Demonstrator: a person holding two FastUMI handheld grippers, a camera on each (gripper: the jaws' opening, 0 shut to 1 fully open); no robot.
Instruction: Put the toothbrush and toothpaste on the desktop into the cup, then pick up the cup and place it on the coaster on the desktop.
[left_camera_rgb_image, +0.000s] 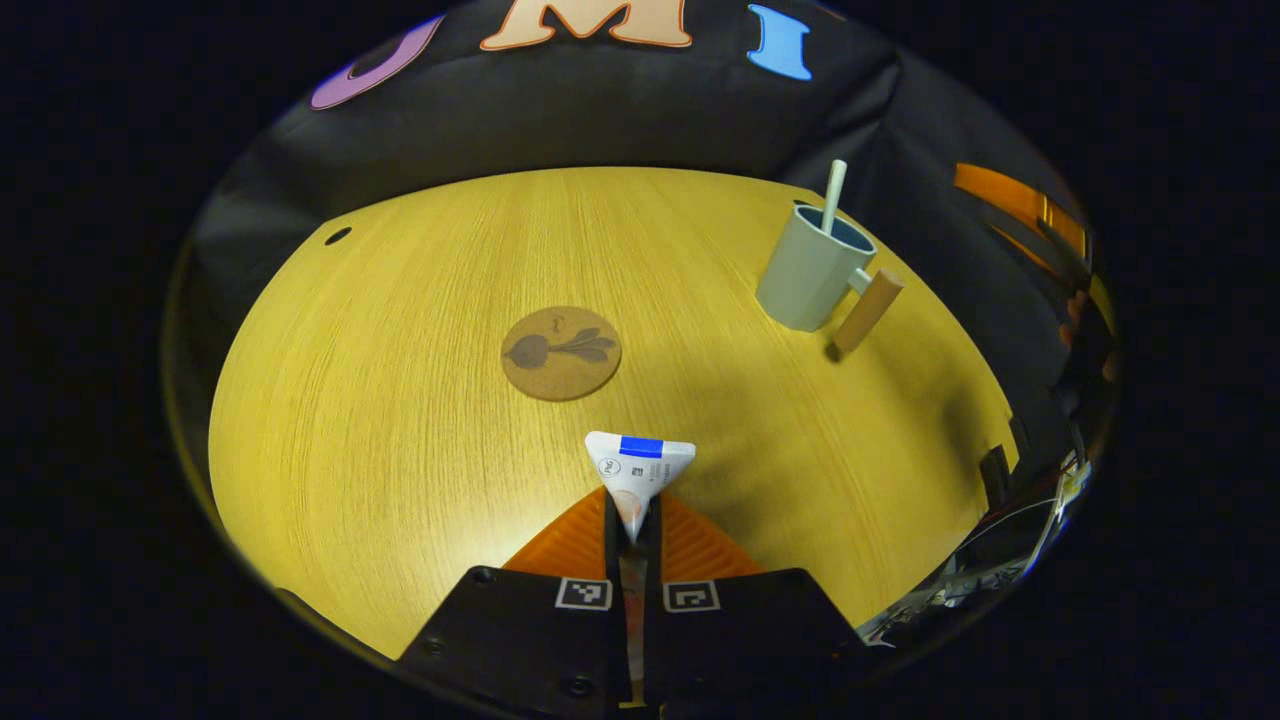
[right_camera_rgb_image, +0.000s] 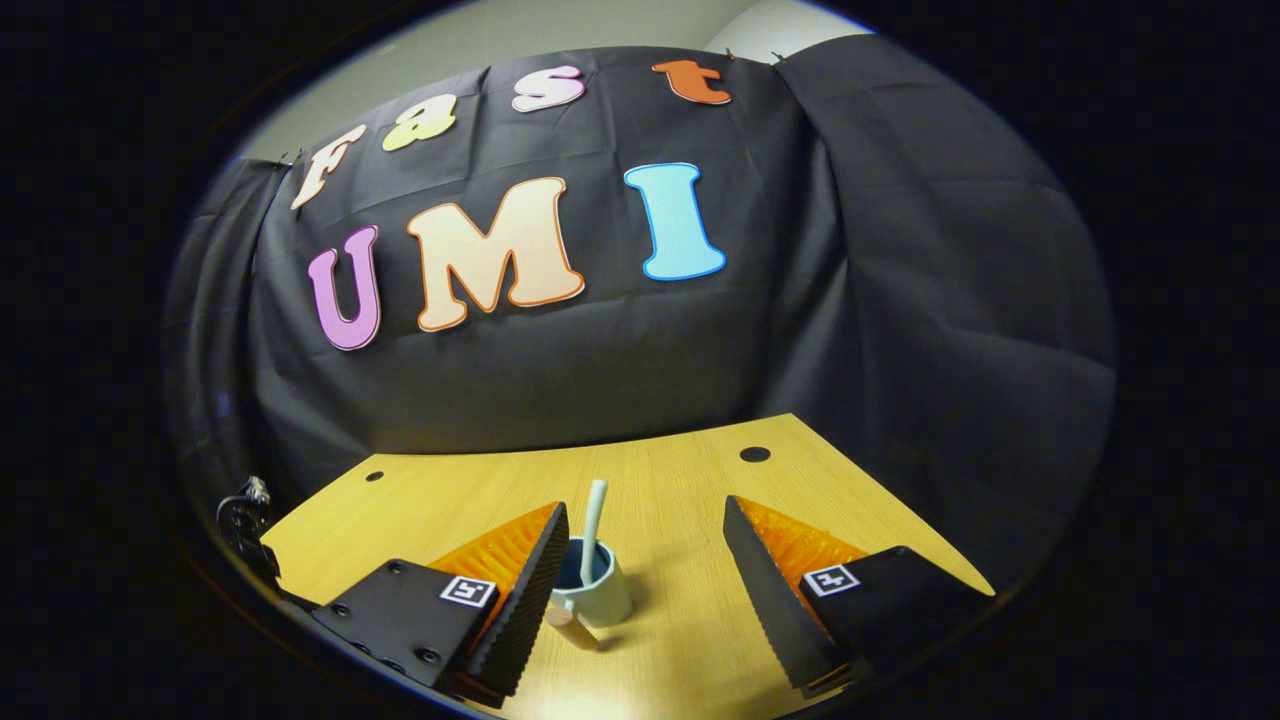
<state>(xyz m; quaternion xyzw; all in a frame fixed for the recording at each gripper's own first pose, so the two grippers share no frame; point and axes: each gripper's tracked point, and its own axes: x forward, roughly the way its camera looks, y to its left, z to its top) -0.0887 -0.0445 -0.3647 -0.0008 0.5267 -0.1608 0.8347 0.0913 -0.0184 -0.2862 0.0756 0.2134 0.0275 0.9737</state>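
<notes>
Left gripper (left_camera_rgb_image: 632, 530) pinches the toothpaste tube (left_camera_rgb_image: 640, 470); right gripper (right_camera_rgb_image: 640, 580) hangs spread wide above the cup (right_camera_rgb_image: 592, 590).

In the left gripper view the two fingers are drawn almost together on the narrow end of the white tube, whose flat crimped end with a blue band points forward, raised over the wooden desktop (left_camera_rgb_image: 400, 380). Just ahead lies the round cork coaster (left_camera_rgb_image: 561, 353), bare, and farther to the right stands the pale cup (left_camera_rgb_image: 812, 268) with its wooden handle, the toothbrush (left_camera_rgb_image: 833, 197) standing in it and leaning on the rim. In the right gripper view the fingers stand far apart with nothing between them; the cup sits below near one finger, on the desktop (right_camera_rgb_image: 680, 480), the toothbrush (right_camera_rgb_image: 593, 515) handle rising from it.
</notes>
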